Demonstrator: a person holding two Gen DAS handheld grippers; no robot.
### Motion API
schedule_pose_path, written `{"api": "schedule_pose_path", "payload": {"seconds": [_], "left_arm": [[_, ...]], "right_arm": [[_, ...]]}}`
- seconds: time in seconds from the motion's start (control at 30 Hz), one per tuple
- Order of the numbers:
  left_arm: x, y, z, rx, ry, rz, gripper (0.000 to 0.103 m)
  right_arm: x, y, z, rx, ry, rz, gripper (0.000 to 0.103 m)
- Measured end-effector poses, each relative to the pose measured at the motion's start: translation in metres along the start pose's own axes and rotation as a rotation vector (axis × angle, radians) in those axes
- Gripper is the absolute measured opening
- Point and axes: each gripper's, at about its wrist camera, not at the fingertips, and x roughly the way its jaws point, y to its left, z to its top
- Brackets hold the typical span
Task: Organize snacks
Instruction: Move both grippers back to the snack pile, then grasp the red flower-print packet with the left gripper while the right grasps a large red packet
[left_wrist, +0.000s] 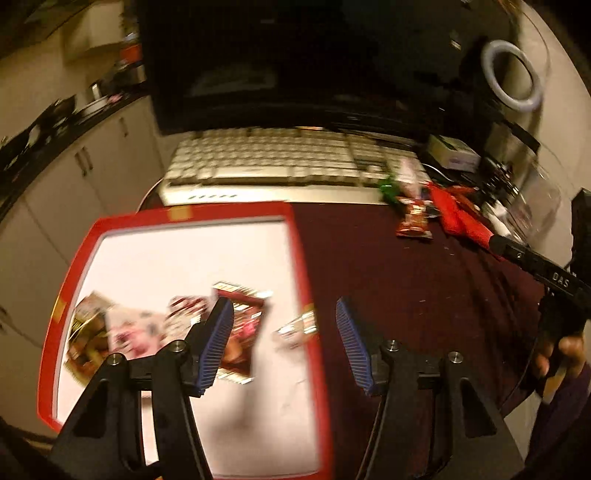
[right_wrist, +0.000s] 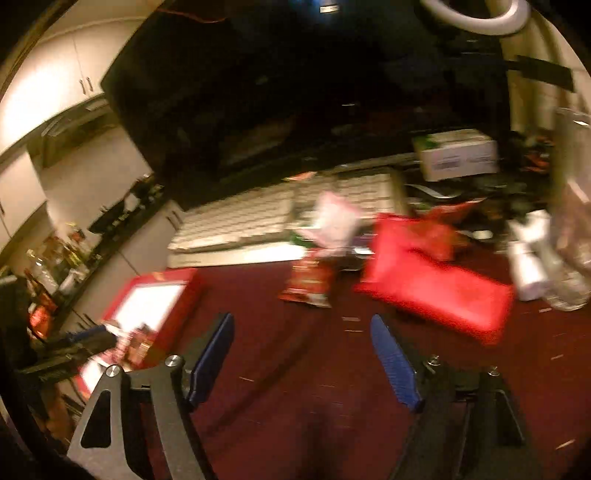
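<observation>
Left gripper (left_wrist: 284, 347): jaws spread wide, nothing held, hung over tray's right rim.
Right gripper (right_wrist: 301, 358): jaws released, empty, above bare maroon tabletop (right_wrist: 295, 406).
Tray (left_wrist: 299, 258): red-rimmed, white-floored, left of table.
Snack packets (left_wrist: 240, 332): lay in tray, mostly behind left finger, outside the gap.
Loose packet (right_wrist: 308, 284): lay ahead of right jaws, well apart.
Red bag (right_wrist: 436, 280): right of loose packet.
Keyboard (left_wrist: 273, 158): behind tray.

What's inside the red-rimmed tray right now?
The red-rimmed tray holds several snack packets at its near left: a dark red packet, a pink-and-white packet and a gold-brown packet. Blur and the left gripper finger hide any others.
</observation>
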Motion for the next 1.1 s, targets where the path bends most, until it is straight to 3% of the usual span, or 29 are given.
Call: {"api": "schedule_pose_path", "payload": {"seconds": [0.17,0.33,0.53,0.77,0.93,1.1], "left_arm": [[0.016,-0.046,0.019,0.09,0.02,-0.023,0.057],[0.044,-0.088,0.04,0.154,0.058,-0.039,0.057],[0.085,-0.122,0.064,0.136,0.141,-0.063,0.057],[0.116,-0.149,0.08,0.159,0.181,-0.047,0.057],[0.136,-0.162,0.084,0.157,0.206,-0.062,0.057],[0.156,-0.164,0.083,0.132,0.227,-0.077,0.057]], "right_arm": [[-0.005,-0.038,0.005,-0.053,0.046,-0.08,0.079],[0.004,-0.047,0.012,-0.144,0.069,-0.127,0.079],[0.031,-0.045,0.022,-0.265,0.131,-0.179,0.079],[0.053,-0.049,0.025,-0.296,0.194,-0.144,0.079],[0.057,-0.054,0.022,-0.302,0.177,-0.13,0.084],[0.059,-0.056,0.025,-0.291,0.174,-0.133,0.078]]}}
